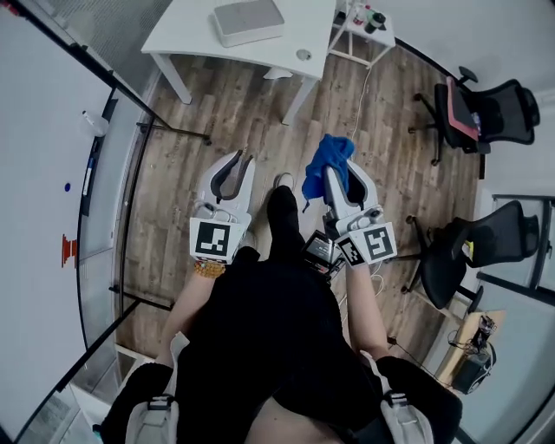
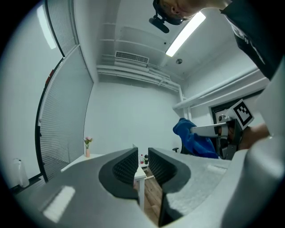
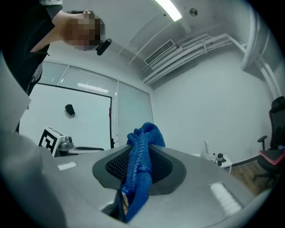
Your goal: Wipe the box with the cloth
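Approach stage, wiping unbegun; right gripper [image 3: 140,165] clamps cloth [image 3: 143,138]; left gripper [image 2: 142,163] slightly parted, empty; next, likely: carry cloth to box [image 1: 249,21] on far surface [image 1: 186,36].

Cloth [image 1: 326,156] in my right hand-held gripper [image 1: 336,173]: blue. Left hand-held gripper [image 1: 242,159]: white, with black-and-white square marker [image 1: 213,239]. Ahead of both: grey box [image 1: 249,21], white table [image 1: 186,36], brown wood-grain floor [image 1: 251,113].
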A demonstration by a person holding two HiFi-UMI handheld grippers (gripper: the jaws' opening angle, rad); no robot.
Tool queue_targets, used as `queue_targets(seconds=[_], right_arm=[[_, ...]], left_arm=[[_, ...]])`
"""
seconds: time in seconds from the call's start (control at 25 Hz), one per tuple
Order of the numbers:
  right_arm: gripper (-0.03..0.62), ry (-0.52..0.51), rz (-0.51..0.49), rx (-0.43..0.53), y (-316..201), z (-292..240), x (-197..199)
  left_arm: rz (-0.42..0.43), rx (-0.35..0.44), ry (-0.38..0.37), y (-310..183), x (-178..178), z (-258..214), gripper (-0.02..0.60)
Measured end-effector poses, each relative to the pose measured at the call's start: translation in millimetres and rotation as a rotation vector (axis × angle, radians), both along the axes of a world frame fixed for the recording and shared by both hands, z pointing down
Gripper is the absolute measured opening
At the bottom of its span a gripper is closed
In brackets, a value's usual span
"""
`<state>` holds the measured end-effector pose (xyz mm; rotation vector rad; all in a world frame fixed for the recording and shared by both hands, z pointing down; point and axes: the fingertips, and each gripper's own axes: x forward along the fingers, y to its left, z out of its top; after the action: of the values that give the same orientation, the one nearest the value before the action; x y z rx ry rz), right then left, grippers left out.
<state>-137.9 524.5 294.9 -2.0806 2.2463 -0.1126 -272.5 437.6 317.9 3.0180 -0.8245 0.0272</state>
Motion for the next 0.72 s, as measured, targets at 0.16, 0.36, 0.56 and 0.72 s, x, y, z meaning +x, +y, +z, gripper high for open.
queue_targets(seconds=[0.16, 0.36, 0.56, 0.72], right_arm=[[0.114, -0.028, -0.021, 0.008, -53.9, 5.7, 48.6], [0.112, -0.027, -0.075, 0.014, -127.4, 1.3, 116.2], [0.112, -0.065, -0.111, -0.011, -194.5, 3.7, 211.9], [0.112, -0.080, -0.142, -0.022, -221.4, 17.1, 249.8]], left_arm=[[-0.035, -0.002, -0.022, -47.2, 37.9, 3.0, 0.161], [-0.080, 0.004, -0.063, -112.2, 95.0, -1.6, 0.161], [-0.120, -0.002, -0.101, -174.6, 176.3, -5.7, 0.163], [-0.152, -0.030, -0.110, -190.1, 196.2, 3.1, 0.164]])
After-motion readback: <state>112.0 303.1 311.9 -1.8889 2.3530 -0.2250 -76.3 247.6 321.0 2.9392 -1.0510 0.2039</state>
